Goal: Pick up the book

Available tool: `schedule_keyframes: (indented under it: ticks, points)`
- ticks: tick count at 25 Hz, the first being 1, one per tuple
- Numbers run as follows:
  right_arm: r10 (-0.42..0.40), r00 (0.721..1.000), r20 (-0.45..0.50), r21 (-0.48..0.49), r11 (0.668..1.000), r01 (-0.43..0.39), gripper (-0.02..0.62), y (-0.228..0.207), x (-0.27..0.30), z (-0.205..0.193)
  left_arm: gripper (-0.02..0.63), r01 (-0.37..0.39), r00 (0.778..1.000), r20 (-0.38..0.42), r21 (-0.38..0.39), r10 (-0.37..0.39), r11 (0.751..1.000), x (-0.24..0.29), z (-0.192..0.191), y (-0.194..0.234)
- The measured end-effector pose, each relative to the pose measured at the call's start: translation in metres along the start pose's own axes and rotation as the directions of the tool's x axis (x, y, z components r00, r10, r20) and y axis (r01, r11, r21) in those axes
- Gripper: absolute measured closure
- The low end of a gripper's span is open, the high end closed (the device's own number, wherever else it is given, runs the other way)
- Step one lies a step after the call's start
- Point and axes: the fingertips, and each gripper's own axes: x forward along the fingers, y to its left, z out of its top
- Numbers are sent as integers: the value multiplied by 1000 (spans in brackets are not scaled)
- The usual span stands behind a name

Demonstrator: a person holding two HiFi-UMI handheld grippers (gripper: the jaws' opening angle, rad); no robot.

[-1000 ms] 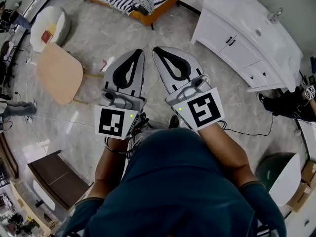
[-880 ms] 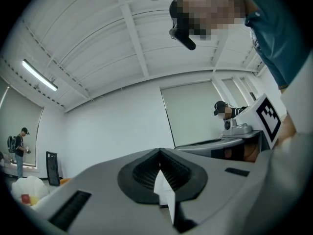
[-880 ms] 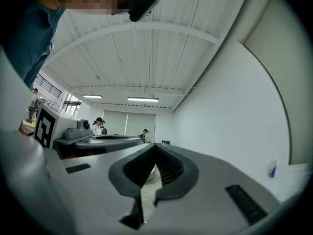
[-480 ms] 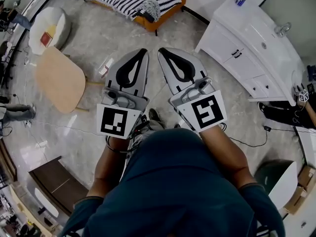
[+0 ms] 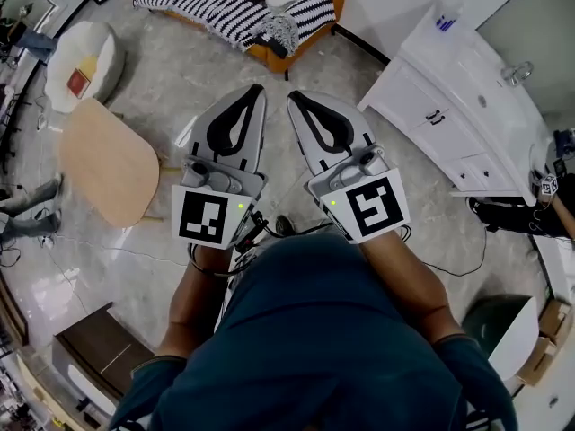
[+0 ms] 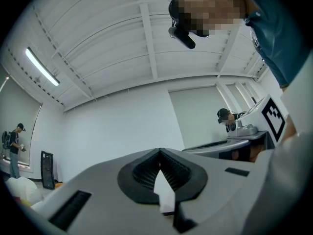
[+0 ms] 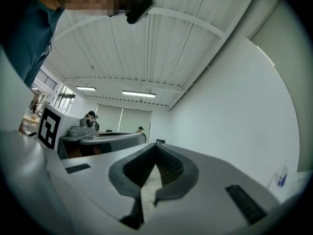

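Note:
In the head view I hold both grippers side by side at chest height, pointing ahead over a marble floor. The left gripper (image 5: 256,90) is shut with nothing in it; in the left gripper view (image 6: 159,153) its pads meet against a white wall and ceiling. My right gripper (image 5: 293,97) is shut and empty too, seen in the right gripper view (image 7: 156,148). A small flat red thing (image 5: 79,81), possibly the book, lies on a white round seat (image 5: 94,39) far to the left, well away from both grippers.
An orange sofa with a striped blanket (image 5: 225,3) stands ahead. A light wooden table (image 5: 108,160) is at the left, a white cabinet with a sink (image 5: 467,88) at the right, a dark low cabinet (image 5: 99,357) behind left. A cable (image 5: 467,263) crosses the floor.
Both grippers, still shut, have been carried forward with the person; the sofa, the table and the white cabinet have slid closer and lower in the head view.

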Motion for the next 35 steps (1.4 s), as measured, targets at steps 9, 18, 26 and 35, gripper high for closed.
schedule_keyframes:
  ticks: [9, 18, 26, 35]
  points:
    - [21, 1000, -8, 13, 1000, -21, 581, -46, 45, -18, 604, -22, 998, -60, -17, 20, 1000, 52, -29, 31]
    - [63, 997, 38, 26, 998, -65, 583, -118, 85, -23, 604, -54, 996, -74, 22, 56, 998, 127, -45, 45]
    - [83, 996, 30, 43, 996, -84, 583, -154, 116, -36, 604, -65, 993, -93, 33, 68, 997, 167, -58, 63]
    - [62, 998, 30, 16, 998, -62, 581, -168, 178, -38, 604, -41, 996, -74, 24, 43, 999, 193, -66, 120]
